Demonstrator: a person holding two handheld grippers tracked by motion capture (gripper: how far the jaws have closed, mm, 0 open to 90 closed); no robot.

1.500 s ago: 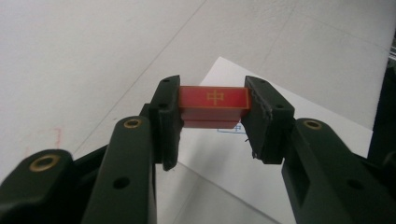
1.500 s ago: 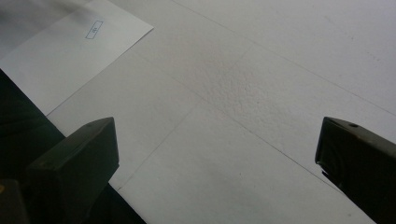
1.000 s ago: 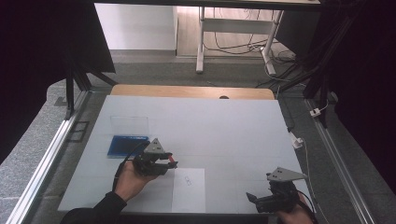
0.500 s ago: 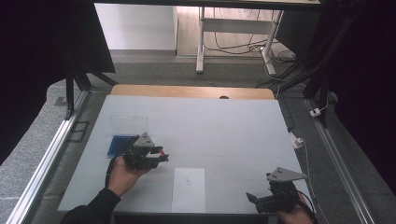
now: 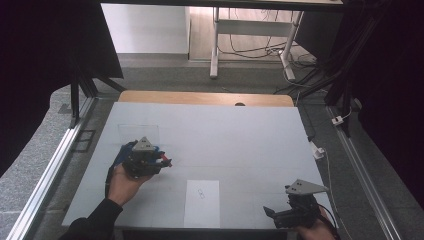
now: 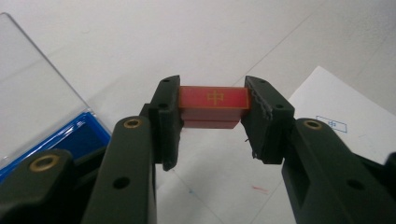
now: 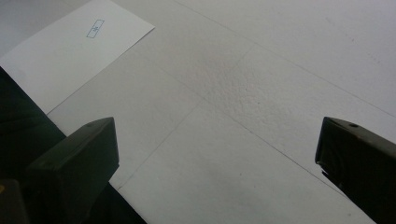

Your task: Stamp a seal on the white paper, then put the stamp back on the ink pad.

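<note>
The left claw [image 6: 212, 121] pinches a red tile [image 6: 213, 106] at mid-frame, above the counter [image 5: 240, 135]. Carry it level toward the blue box [image 6: 77, 135] at lower left (lid up), keeping the pinch firm. The right claw [image 7: 217, 163] rests spread, empty.
</note>
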